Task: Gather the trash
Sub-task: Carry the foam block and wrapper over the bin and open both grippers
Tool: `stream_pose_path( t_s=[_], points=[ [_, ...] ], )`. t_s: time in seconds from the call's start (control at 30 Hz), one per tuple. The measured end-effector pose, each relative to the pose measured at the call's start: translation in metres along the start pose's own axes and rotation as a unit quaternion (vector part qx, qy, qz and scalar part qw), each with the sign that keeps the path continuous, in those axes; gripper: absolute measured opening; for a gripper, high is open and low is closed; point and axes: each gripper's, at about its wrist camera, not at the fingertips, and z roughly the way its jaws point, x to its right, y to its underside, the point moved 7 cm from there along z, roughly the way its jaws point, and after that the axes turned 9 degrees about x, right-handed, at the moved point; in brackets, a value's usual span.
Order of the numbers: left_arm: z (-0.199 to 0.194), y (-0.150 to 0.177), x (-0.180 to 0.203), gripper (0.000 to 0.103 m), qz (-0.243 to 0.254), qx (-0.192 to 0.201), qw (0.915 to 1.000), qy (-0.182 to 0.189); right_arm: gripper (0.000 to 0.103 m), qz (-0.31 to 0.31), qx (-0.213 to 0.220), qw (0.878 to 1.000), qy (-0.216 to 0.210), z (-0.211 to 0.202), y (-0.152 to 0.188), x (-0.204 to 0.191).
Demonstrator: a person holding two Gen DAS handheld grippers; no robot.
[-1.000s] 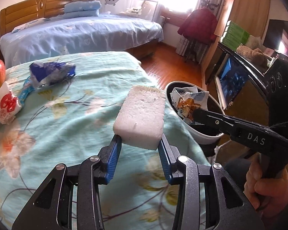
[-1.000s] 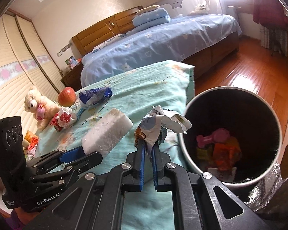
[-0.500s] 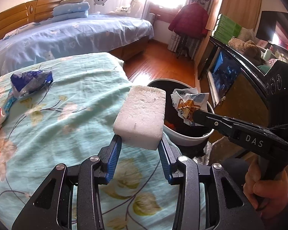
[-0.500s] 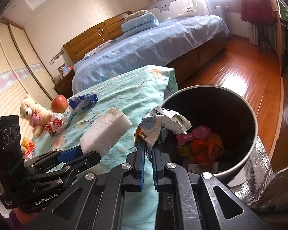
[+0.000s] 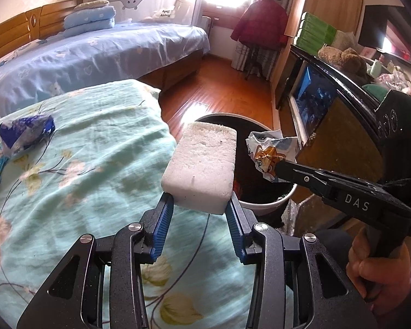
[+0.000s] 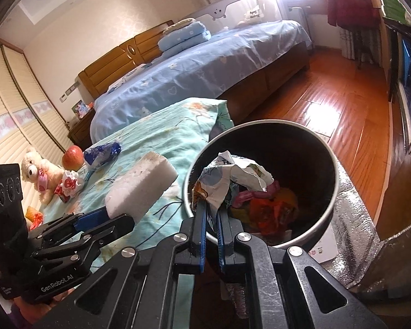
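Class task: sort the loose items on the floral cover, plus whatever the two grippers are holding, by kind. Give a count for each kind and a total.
Foam blocks: 1
Crumpled wrappers: 3
Apples: 1
Teddy bears: 1
Total: 6

- A white foam block [image 5: 204, 164], rectangular and rough-surfaced, is clamped at its near end and juts forward, level, over the floral bedspread's edge beside the trash bin [image 6: 330, 161].
- A crumpled cartoon-print wrapper [image 6: 233, 175] is pinched above the bin's opening.
- The round, dark-walled bin holds pink and orange scraps.
- A crumpled blue wrapper [image 5: 26, 131] lies on the bedspread.
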Motion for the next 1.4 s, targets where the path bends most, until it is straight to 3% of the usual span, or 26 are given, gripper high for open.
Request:
stream_pose_path(
  t_s=[1.4],
  points=[
    [0.062,-0.023,0.03,0.038,0.026,-0.034,0.9991,0.006,0.007,0.024,-0.002,0.999,0.03,0.025,-0.026,0.052]
  ],
)
